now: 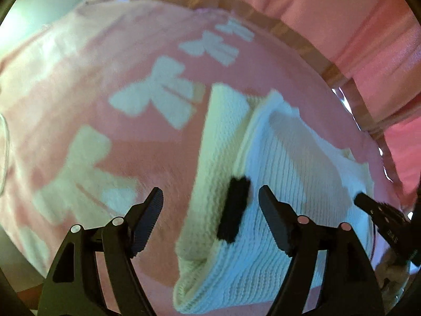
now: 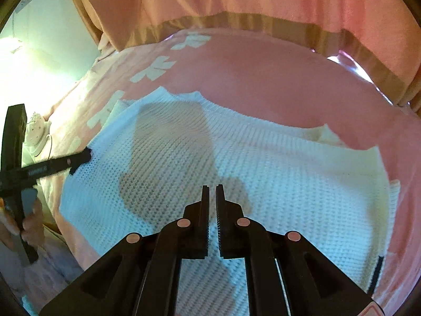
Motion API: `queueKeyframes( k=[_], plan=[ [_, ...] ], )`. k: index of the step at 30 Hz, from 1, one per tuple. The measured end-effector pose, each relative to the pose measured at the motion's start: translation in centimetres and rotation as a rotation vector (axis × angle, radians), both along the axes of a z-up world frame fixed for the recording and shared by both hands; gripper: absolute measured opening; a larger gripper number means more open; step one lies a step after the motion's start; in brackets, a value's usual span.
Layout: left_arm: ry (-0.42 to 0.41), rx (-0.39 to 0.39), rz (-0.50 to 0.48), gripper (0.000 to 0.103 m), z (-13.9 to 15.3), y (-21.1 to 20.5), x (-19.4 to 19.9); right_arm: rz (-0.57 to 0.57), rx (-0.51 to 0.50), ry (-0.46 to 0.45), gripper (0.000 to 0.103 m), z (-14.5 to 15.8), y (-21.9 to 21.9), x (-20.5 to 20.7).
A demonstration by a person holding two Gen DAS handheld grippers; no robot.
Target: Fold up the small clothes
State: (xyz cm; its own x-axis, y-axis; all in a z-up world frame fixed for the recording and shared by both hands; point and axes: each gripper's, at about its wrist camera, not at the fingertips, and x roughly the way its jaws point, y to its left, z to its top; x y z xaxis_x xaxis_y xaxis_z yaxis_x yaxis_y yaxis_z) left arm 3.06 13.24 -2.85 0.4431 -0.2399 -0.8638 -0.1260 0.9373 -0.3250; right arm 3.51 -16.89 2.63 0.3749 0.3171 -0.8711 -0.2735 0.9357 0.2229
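A white knitted garment (image 2: 263,173) lies on a pink blanket with white bow prints (image 1: 92,105). In the left wrist view the garment (image 1: 276,184) has its left edge folded over as a cream band, with a black patch (image 1: 234,210) on it. My left gripper (image 1: 210,197) is open and empty, its fingers just above that left edge. My right gripper (image 2: 212,192) hovers over the garment's middle with its jaws nearly closed and nothing between them. The left gripper also shows in the right wrist view (image 2: 79,158), at the garment's left edge. The right gripper's tip shows in the left wrist view (image 1: 368,202).
A pink quilt with a tan border (image 2: 236,8) is bunched behind the blanket. A white iron (image 2: 36,129) sits at the left. A shiny clear edge (image 1: 344,100) runs along the blanket's far right side.
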Motion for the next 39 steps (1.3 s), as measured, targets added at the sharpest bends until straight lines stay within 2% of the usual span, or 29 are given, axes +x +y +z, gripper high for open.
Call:
queueKeyframes(
  k=[5,6,7,8,10,14,18,23,27,30,35,39],
  plan=[
    [0.060,-0.053,-0.028,0.072,-1.8,-0.9,0.4,0.000,-0.056,0.074,0.006,-2.7,1.1,1.4],
    [0.074,-0.058,-0.013,0.066,-2.1,-0.9,0.5,0.000,-0.066,0.086,0.004,-3.4,1.2,1.6],
    [0.065,-0.059,-0.002,0.047,-1.9,-0.7,0.5,0.001,-0.072,0.082,0.003,-3.6,1.3,1.7],
    [0.060,-0.094,-0.012,0.029,-1.6,-0.7,0.6,0.006,-0.084,0.081,0.003,-3.6,1.5,1.8],
    [0.049,-0.149,-0.005,0.024,-0.7,-0.6,0.5,0.011,-0.100,0.080,0.003,-3.6,1.6,1.7],
    [-0.088,-0.184,-0.062,0.022,4.5,-2.5,-0.9,0.026,-0.128,0.055,0.002,-3.8,1.9,1.5],
    [-0.188,-0.209,-0.137,0.022,9.2,-5.8,-2.3,0.036,-0.132,0.044,0.002,-3.9,1.9,1.5],
    [-0.227,-0.209,-0.235,0.022,12.5,-10.8,-2.6,0.034,-0.092,0.042,0.001,-4.0,1.2,1.5],
    [-0.243,-0.150,-0.268,0.023,13.4,-14.1,-2.2,0.021,-0.002,0.070,0.001,-4.0,-0.2,1.7],
    [-0.229,-0.127,-0.279,0.023,13.0,-15.9,-1.8,-0.019,0.062,0.103,0.000,-2.9,-3.0,1.8],
    [-0.220,-0.070,-0.324,0.023,12.3,-18.9,-1.9,-0.228,0.049,-0.007,0.006,1.0,-12.3,0.7],
    [-0.195,-0.060,-0.392,0.023,11.3,-23.2,-1.9,-0.364,0.095,-0.026,0.011,2.0,-18.9,-1.2]
  ],
)
